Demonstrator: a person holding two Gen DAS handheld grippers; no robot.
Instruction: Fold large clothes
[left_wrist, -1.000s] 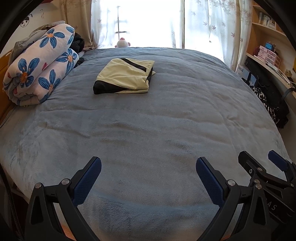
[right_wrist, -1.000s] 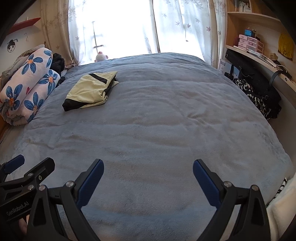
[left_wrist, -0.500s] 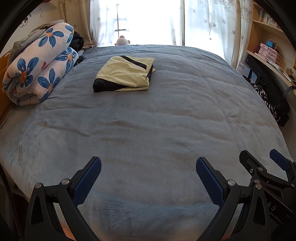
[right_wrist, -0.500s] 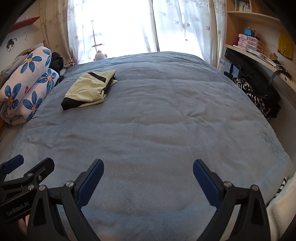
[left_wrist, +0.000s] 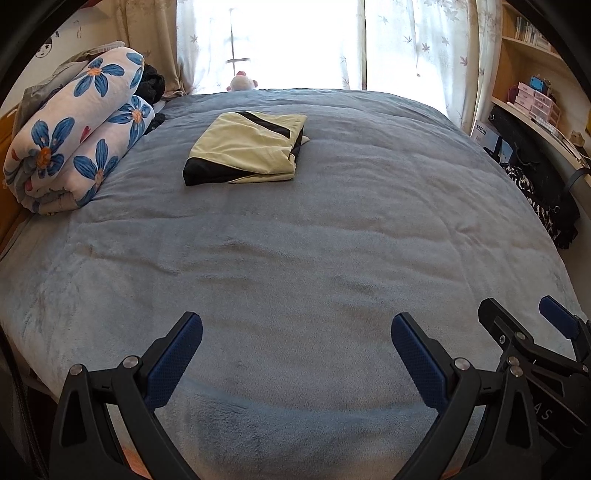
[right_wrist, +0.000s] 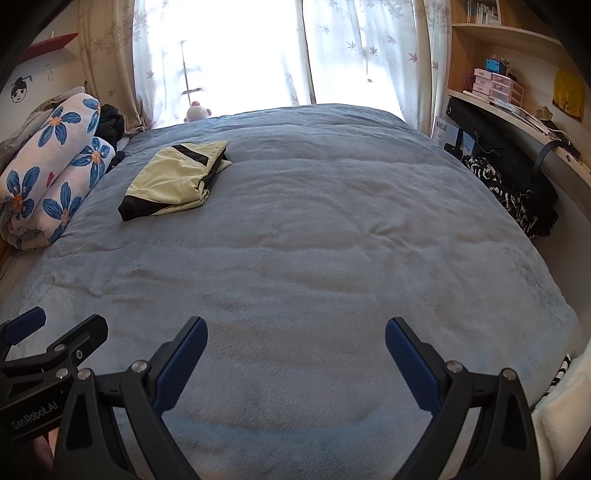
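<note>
Grippers left (left_wrist: 296, 345) and right (right_wrist: 295, 349) hover side by side over the bed's (left_wrist: 332, 236) near edge, jaws spread, empty. Folded garment (left_wrist: 246, 152) lies near the far left corner.

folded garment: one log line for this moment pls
folded garment: flat on blanket, untouched | left gripper: open, empty | right gripper: open, empty

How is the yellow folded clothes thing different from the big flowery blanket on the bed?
The yellow and black garment is folded flat, while the flowery blanket is rolled into a fat bundle. The garment is plain yellow with black bands; the blanket is white with blue flowers. The garment lies out on the bed; the blanket sits at the bed's left edge. Both rest on the blue bedcover, untouched by either gripper.
</note>
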